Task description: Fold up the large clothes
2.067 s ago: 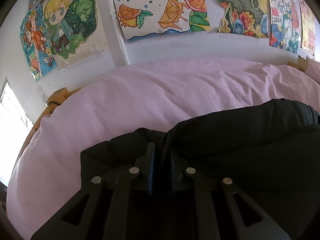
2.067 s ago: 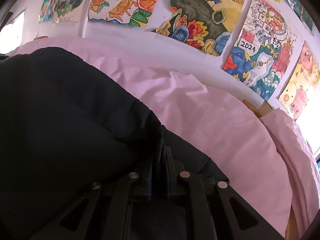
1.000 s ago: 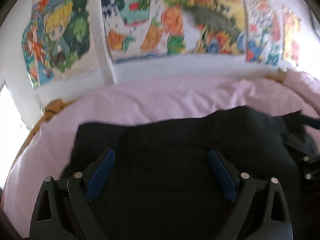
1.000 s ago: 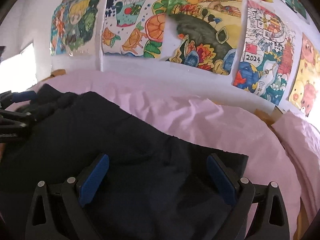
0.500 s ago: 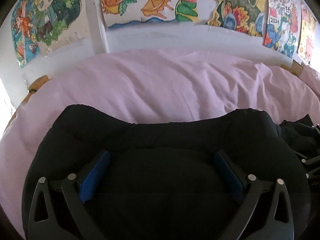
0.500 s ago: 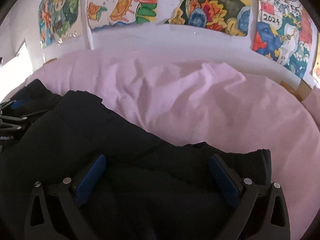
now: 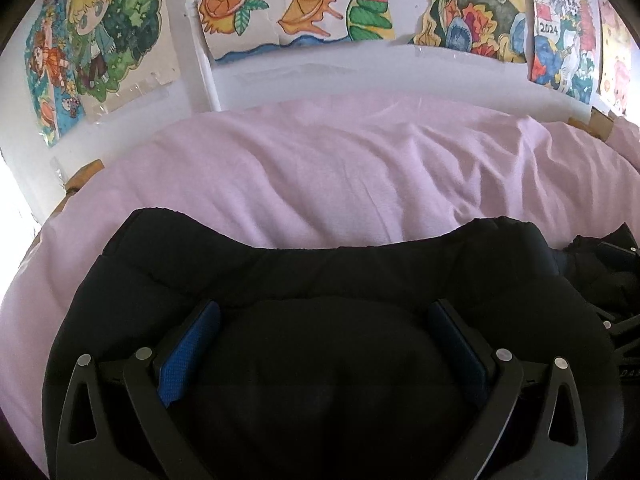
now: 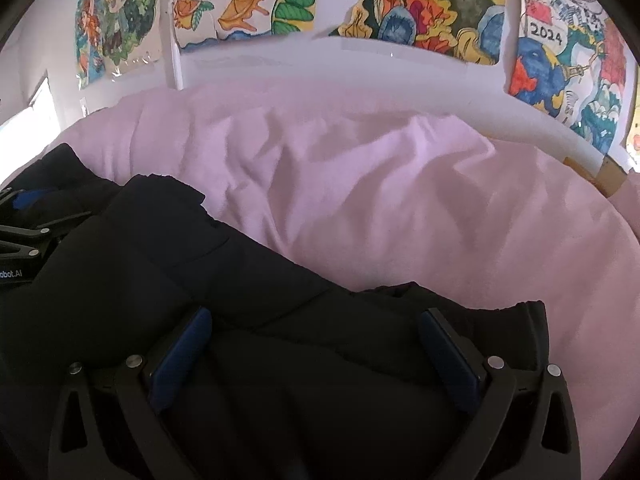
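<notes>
Your left gripper [image 7: 320,344] sat w/ jaws spread wide, nothing pinched, the black jacket [image 7: 328,276] lying under & between the blue pads [image 7: 188,348]. Your right gripper [image 8: 316,348] was spread apart too, over the same jacket's right end. Pink bedsheet [image 7: 340,168] stretched ahead of both, drawings [image 7: 296,4] on the wall beyond.

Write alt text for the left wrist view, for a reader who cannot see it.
The left gripper hangs with jaws wide open over a puffy black jacket lying on a pink bedsheet, gripping nothing. Colourful drawings are taped to the white wall behind the bed.
</notes>
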The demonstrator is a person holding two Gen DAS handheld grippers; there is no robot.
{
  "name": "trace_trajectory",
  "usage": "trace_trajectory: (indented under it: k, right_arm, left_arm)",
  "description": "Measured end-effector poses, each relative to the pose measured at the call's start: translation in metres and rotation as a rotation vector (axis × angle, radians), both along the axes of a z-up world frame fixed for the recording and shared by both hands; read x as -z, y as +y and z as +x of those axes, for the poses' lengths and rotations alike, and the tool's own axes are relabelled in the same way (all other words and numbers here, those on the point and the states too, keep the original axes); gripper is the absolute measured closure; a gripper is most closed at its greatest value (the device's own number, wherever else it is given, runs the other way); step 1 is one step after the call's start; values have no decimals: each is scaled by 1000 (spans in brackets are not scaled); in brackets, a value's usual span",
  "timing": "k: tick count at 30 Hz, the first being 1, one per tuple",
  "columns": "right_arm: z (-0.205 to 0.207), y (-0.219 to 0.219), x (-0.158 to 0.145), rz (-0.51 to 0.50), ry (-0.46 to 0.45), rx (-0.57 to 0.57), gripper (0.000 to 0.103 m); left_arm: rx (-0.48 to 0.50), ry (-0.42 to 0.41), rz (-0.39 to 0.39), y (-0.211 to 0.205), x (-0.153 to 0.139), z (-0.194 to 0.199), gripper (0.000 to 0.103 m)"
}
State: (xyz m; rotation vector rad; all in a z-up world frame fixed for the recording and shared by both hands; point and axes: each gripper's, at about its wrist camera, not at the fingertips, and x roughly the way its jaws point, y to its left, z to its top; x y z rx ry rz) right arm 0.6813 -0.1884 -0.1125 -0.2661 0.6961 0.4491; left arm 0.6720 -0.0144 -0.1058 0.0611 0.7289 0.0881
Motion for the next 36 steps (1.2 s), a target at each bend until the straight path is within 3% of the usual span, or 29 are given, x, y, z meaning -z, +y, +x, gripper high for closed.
trace_trajectory:
  k: [7, 14, 18, 22, 36]
  right_arm:
    - [-17, -13, -19, 63, -40, 13, 0]
    - [-47, -35, -52, 116, -85, 40, 0]
    - [-65, -38, -63, 156, -61, 21, 0]
    - [-78, -37, -67, 133, -67, 2, 0]
    - [-131, -53, -96, 174, 2, -128, 0]
  left_arm:
    - [12, -17, -29, 1, -12, -13, 1]
    - [-23, -44, -71, 7, -44, -44, 1]
    - [-10, -68, -49, 5, -59, -64, 1]
    - [0, -88, 2, 1, -70, -82, 1]
    - [42, -80, 15, 16, -84, -134, 1]
